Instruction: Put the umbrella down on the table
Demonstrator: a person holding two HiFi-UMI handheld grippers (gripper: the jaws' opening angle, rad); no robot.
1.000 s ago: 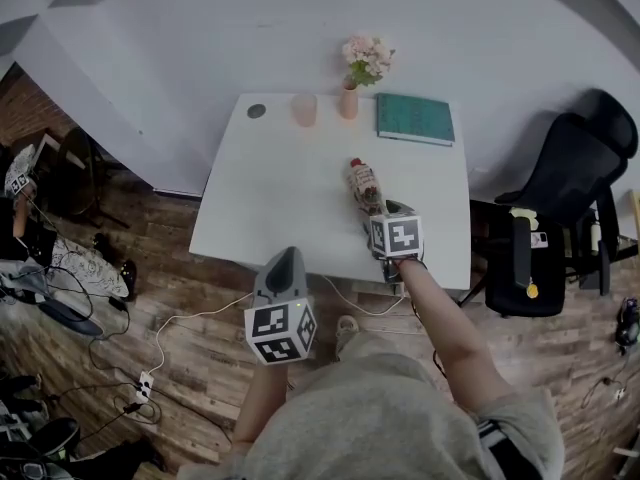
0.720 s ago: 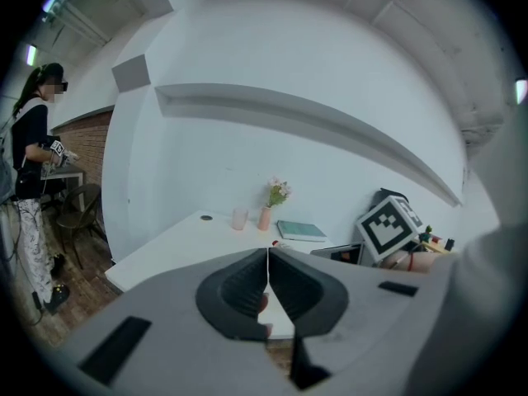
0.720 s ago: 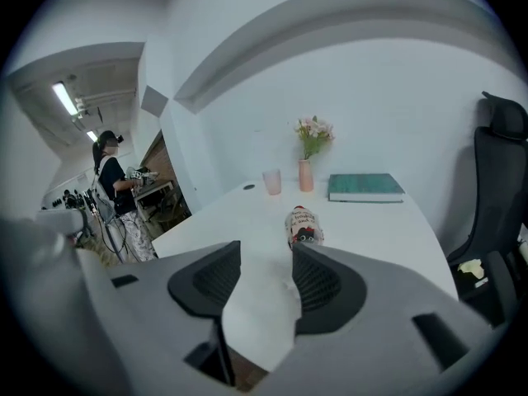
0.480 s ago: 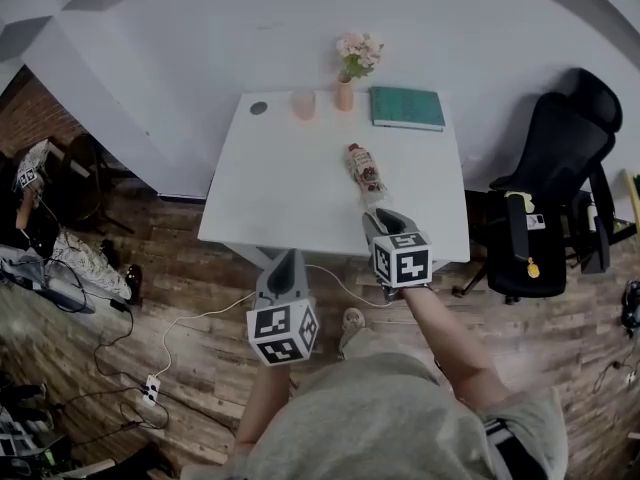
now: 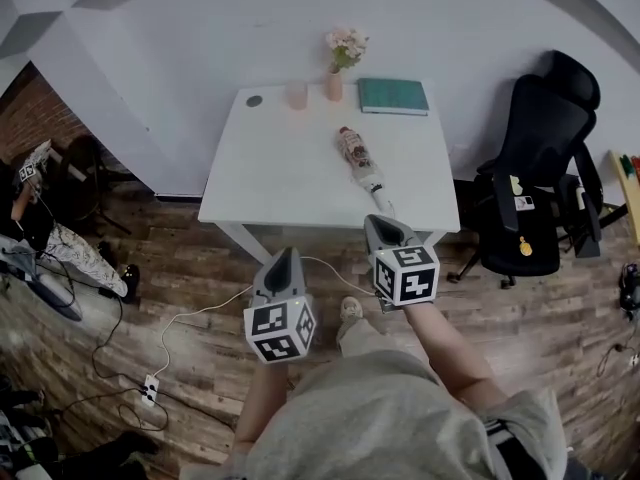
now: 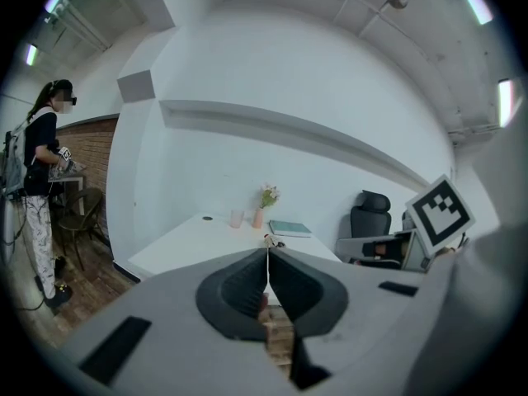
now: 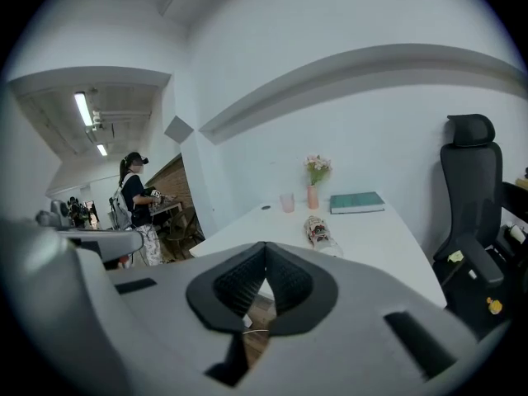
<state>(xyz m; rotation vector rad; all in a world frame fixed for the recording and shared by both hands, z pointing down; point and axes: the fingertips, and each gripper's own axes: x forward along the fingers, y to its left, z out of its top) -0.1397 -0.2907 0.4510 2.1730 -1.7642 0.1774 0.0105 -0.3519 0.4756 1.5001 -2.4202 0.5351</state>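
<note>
The folded umbrella (image 5: pixel 359 161), red-and-white patterned with a pale handle, lies on the white table (image 5: pixel 270 173), handle toward the front edge. In the right gripper view the umbrella (image 7: pixel 316 231) rests well beyond the jaws. My right gripper (image 5: pixel 379 224) hovers off the table's front edge, just short of the handle, shut and empty. My left gripper (image 5: pixel 283 256) hangs lower left over the floor, also shut with nothing in it. Seen along the jaws, the left gripper (image 6: pixel 267 251) and the right gripper (image 7: pixel 265 246) each have their pads meeting.
At the table's far edge stand a vase of flowers (image 5: pixel 340 53), a pink cup (image 5: pixel 296 95), a green book (image 5: pixel 393 95) and a small dark disc (image 5: pixel 254 100). A black office chair (image 5: pixel 540 168) sits right of the table. Cables and a power strip (image 5: pixel 150 383) lie on the wooden floor; a person (image 6: pixel 37 188) stands far left.
My right gripper has pulled back from the umbrella's handle off the table's front edge, leaving the umbrella lying there. My left gripper and the head view have also backed away from the table.
</note>
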